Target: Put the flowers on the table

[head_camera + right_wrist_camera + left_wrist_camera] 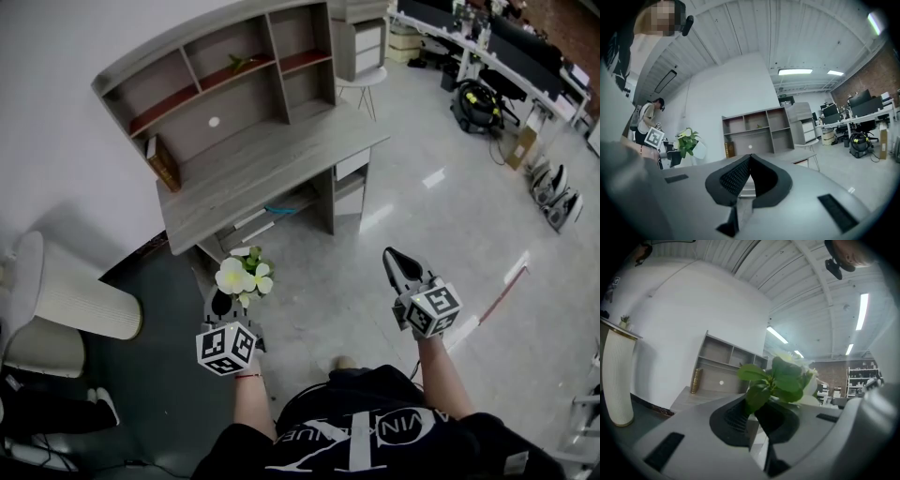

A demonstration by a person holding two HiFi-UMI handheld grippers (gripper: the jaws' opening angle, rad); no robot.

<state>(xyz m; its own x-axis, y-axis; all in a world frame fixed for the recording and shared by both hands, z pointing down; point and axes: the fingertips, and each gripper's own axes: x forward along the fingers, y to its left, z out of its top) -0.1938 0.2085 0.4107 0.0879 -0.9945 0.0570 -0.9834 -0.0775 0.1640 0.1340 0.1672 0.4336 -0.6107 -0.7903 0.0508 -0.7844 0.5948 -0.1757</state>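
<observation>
flowers (246, 275): in your left gripper (228, 298), before the desk's (281, 164) front edge.
book (163, 163): at the desk's left end.
right gripper (396, 261): to your right of the flowers.

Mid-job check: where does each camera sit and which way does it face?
Head view: on the person's head, steeply down at desk, both forearms, left tongs, right tongs.
Left gripper view: on left tongs, along jaws shut on flowers, toward desk.
Right gripper view: on right tongs, jaws shut empty, facing desk.
Shared: all show desk and flowers.
</observation>
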